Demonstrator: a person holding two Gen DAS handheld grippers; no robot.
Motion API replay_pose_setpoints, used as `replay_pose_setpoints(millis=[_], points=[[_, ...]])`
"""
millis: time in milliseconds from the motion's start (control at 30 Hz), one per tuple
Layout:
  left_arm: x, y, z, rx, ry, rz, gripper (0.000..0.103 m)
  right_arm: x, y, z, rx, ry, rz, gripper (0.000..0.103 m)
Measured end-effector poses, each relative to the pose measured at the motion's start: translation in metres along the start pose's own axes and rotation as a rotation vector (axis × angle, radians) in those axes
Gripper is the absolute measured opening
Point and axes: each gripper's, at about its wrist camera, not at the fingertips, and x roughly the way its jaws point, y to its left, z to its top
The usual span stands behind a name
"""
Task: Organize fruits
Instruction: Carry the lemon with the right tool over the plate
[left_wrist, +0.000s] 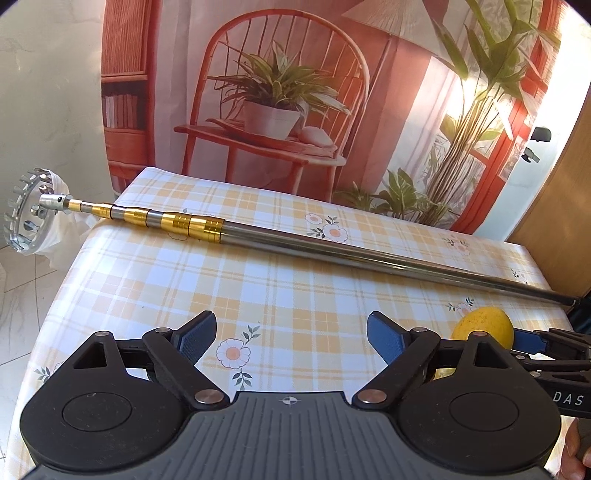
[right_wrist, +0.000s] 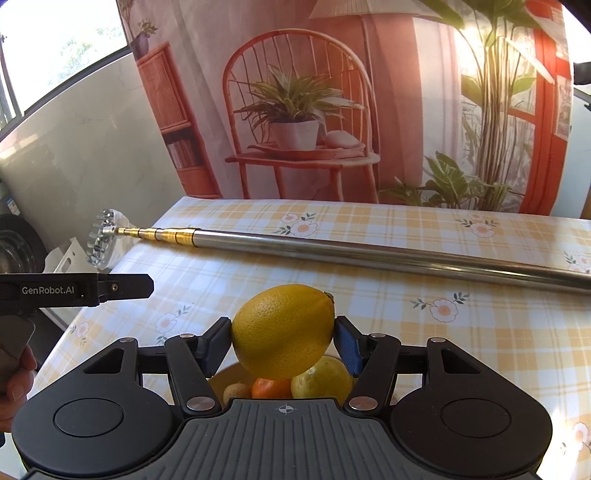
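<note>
- My right tongs (right_wrist: 283, 341) clamp a yellow lemon (right_wrist: 283, 330), held above the fruit bowl (right_wrist: 221, 380) near the tabletop's (right_wrist: 369, 295) front edge.
- My left tongs (left_wrist: 291, 332) gape wide, empty.

Pole (right_wrist: 369, 254) lies across table (right_wrist: 480, 332), behind lemon (right_wrist: 282, 330)

Home dining spot, checked floral tablecloth (left_wrist: 258, 280), printed backdrop (left_wrist: 388, 92)

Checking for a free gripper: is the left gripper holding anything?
No, the left gripper is open over bare tablecloth, nothing between its fingers.
</note>
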Motion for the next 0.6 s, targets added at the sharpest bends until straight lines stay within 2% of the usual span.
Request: replay_pose_setpoints(millis=[300,467,600], points=[[-0.014,-0.012,-0.009,0.035,-0.011,-0.02,0.09,-0.023,-0.005,-0.021,0.002,-0.017,-0.014,0.056],[-0.021,-0.021,-0.021,0.097,-0.013,-0.01,0.091,-0.031,-0.009,-0.034,0.015,-0.018,-0.019,0.056],[-0.025,-0.028,-0.029,0.13,0.0,-0.032,0.091,-0.033,-0.014,-0.045,0.046,-0.014,-0.015,0.056]])
